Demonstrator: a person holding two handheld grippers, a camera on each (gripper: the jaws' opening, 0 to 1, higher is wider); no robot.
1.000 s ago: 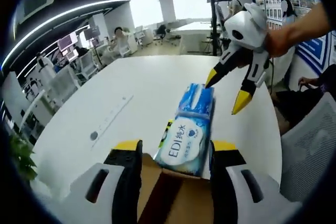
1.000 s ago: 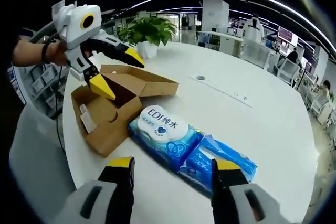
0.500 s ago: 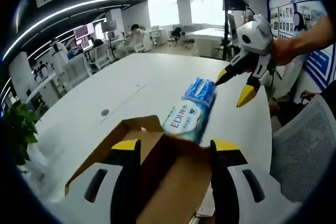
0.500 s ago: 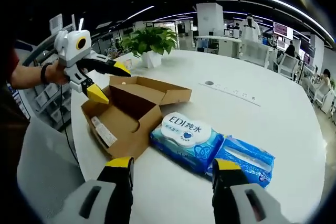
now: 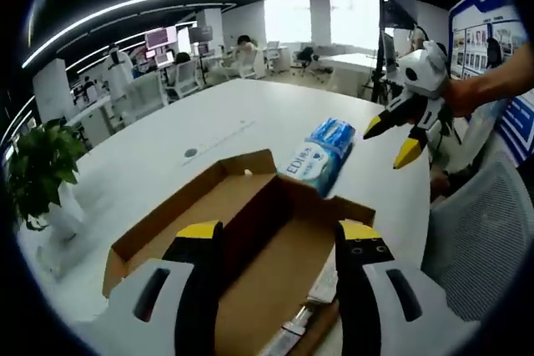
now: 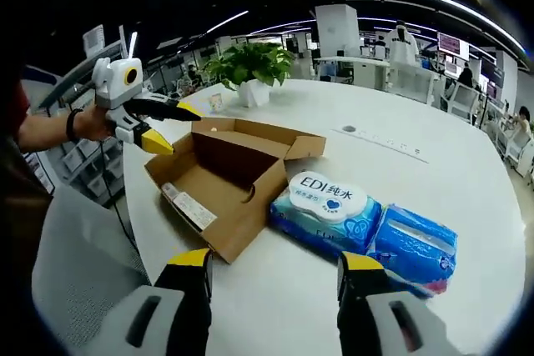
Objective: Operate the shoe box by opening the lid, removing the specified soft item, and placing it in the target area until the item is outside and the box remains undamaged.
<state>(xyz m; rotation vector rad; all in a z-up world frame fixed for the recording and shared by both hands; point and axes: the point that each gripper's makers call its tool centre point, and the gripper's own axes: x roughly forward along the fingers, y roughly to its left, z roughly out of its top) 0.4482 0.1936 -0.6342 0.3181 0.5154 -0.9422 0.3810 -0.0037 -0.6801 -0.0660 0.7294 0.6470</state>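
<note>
Lying open on the white table [image 6: 450, 181], the box [image 6: 225, 177] with lid folded back, a paper slip on its floor near the front wall in the right gripper view. Touching the box's far right corner there, the wipes pack [image 6: 327, 208], outside the box, with a second blue pack [image 6: 415, 243] pressed against its right end. Seen from the left gripper view: box [image 5: 242, 239] close under the lens, wipes pack [image 5: 310, 164] just past the far wall, blue pack [image 5: 332, 132] beyond it, a plant [image 5: 37, 174] at the far left. Left gripper [image 5: 279, 235] released, jaws spread above the box interior; in the right gripper view [image 6: 163, 127], hovering at the box's left rim, held by a hand. Right gripper [image 6: 275, 264] also released, jaws apart above bare table in front of the packs; in the left gripper view [image 5: 392, 141], raised off the table right of the packs. Wide bare tabletop beyond the box and packs; table edge and a mesh chair back near on the right of the left gripper view.
</note>
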